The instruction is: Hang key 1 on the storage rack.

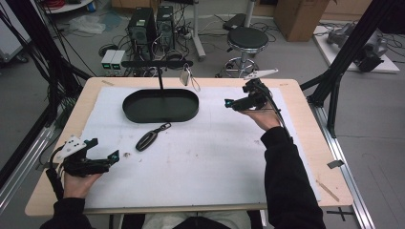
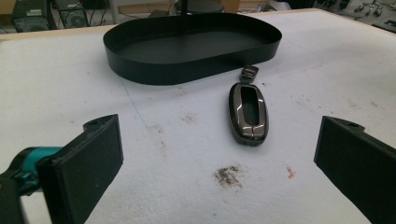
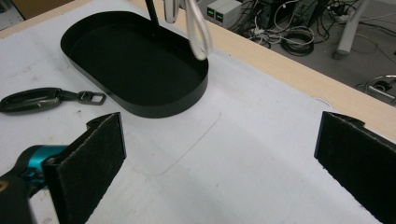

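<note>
A: Setting: a workshop floor behind the table, strewn with cables, with two dark computer towers (image 1: 153,26), one round black stool (image 1: 247,39) and one cardboard box (image 1: 300,16). Black frame struts rise at either side.

B: Surface: one light wooden table (image 1: 305,143), most of its top covered by a white mat (image 1: 210,157). The mat is marked; one dark smudge (image 2: 227,175) and a small orange fleck lie near the left gripper.

A: Items on the mat, counted. One black oval tray (image 1: 161,106), shallow-walled, toward the far side, nothing lying in it. One thin black stand (image 1: 160,71) rises from it with a crossbar on top.

B: One pale loop-shaped piece (image 3: 198,28) hangs from that crossbar, above the tray's right end.

A: One dark key fob (image 2: 248,113) with a small clasp at its end, flat on the mat just in front of the tray, apart from it.

B: Grippers, two. Left gripper (image 1: 102,155): held at the near left corner, jaws spread wide, holding nothing; the fob lies ahead, between the jaws' lines of sight.

A: Right gripper (image 1: 236,101): held above the mat right of the tray, jaws likewise wide apart, nothing held.
</note>
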A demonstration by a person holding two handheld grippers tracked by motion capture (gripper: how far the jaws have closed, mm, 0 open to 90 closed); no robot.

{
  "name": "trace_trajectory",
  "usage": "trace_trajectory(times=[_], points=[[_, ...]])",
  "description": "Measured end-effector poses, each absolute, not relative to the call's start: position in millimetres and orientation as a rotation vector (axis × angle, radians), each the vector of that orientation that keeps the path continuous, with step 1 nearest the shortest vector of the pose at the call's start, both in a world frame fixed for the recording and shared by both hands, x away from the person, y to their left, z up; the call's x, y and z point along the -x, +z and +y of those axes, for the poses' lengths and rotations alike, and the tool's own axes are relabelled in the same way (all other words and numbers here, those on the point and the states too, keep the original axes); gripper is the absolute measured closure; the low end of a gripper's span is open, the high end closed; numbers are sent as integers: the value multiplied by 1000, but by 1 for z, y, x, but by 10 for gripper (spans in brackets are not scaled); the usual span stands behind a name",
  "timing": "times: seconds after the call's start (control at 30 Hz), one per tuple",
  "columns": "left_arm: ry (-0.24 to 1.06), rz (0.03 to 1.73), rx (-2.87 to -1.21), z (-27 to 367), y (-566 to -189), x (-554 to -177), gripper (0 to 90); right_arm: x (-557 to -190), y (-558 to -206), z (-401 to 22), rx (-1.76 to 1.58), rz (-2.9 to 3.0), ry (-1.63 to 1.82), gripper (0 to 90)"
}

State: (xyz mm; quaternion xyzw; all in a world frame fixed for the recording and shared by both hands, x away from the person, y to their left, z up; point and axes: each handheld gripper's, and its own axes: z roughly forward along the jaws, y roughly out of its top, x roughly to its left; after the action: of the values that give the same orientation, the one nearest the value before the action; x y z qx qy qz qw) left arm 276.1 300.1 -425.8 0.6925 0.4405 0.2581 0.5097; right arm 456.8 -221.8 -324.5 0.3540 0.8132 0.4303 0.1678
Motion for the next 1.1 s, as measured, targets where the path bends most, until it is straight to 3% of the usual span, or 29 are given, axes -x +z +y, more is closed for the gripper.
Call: trace_trajectory(times=[1.1], points=[[628,1078,-1677,300,-427,-276,17,-368,-395,-298,-1145,2189,1228,13]])
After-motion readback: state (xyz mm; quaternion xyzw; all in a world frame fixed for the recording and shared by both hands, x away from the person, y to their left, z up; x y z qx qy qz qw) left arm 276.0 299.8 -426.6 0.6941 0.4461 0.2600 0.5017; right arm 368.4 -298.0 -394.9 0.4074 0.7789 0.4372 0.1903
